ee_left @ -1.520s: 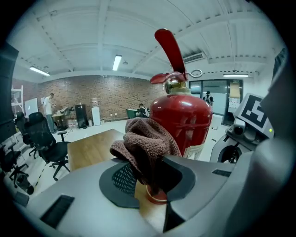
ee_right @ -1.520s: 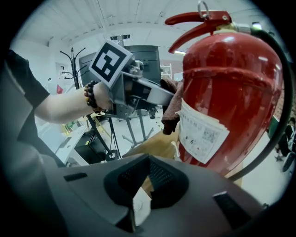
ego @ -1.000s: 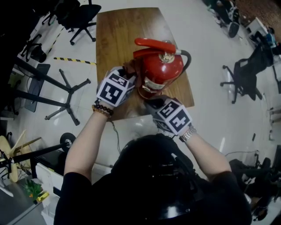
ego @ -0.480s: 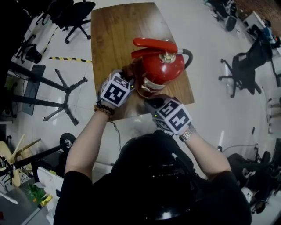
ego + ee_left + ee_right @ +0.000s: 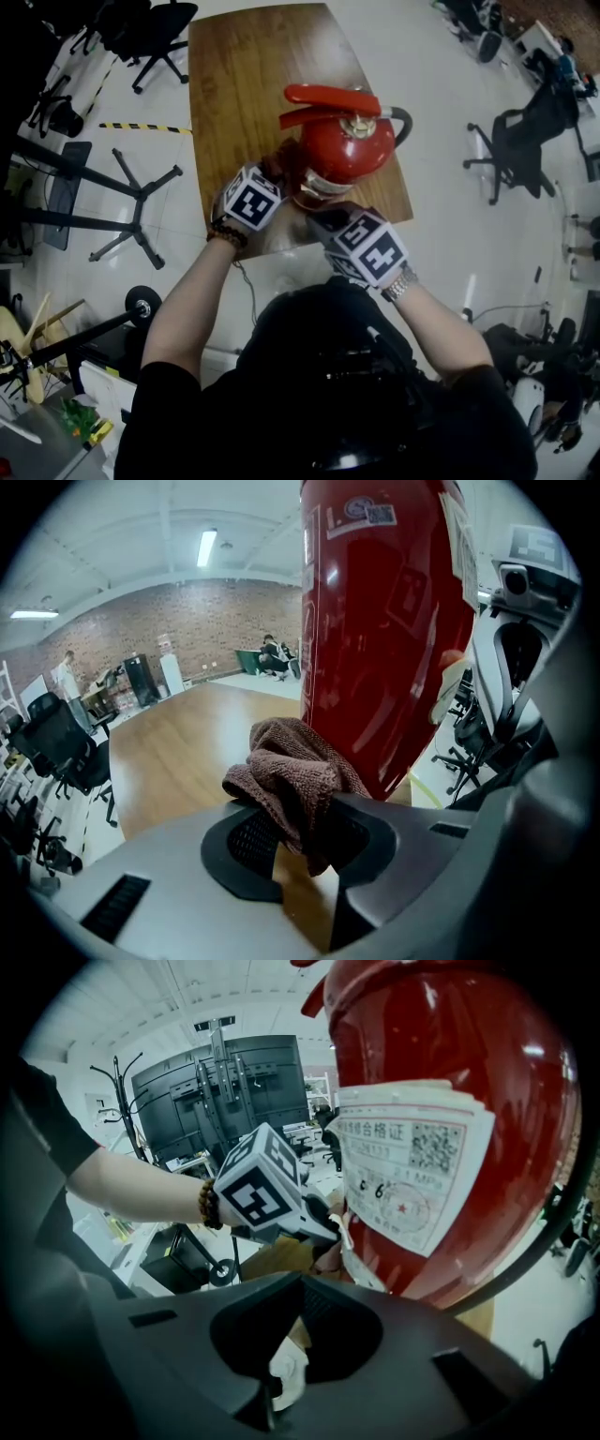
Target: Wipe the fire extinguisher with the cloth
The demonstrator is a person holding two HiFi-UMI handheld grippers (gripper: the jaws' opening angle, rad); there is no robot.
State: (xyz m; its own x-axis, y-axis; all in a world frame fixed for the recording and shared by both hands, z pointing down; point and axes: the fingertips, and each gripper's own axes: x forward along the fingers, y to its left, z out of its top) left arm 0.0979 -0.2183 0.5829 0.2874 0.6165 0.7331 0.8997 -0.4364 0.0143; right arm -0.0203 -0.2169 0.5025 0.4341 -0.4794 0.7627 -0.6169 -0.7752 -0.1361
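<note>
A red fire extinguisher (image 5: 342, 145) stands upright near the front edge of a wooden table (image 5: 244, 75). My left gripper (image 5: 279, 178) is shut on a bunched brown cloth (image 5: 295, 780), which it holds against the left side of the cylinder (image 5: 384, 621), low down near the table. My right gripper (image 5: 317, 217) sits at the near side of the cylinder's base, jaws shut. In the right gripper view a white label (image 5: 412, 1180) fills the red body above the jaws, and a pale scrap (image 5: 286, 1372) shows at the jaw gap; what it is cannot be told.
Office chairs stand on the pale floor at the right (image 5: 520, 159) and the back left (image 5: 155, 37). A black stand's legs (image 5: 131, 202) and a yellow-black strip (image 5: 141, 127) lie left of the table. The extinguisher's black hose (image 5: 401, 127) curves round its right side.
My left gripper has slid down the extinguisher's left side with the cloth in it. The right gripper and the extinguisher have stayed where they were.
</note>
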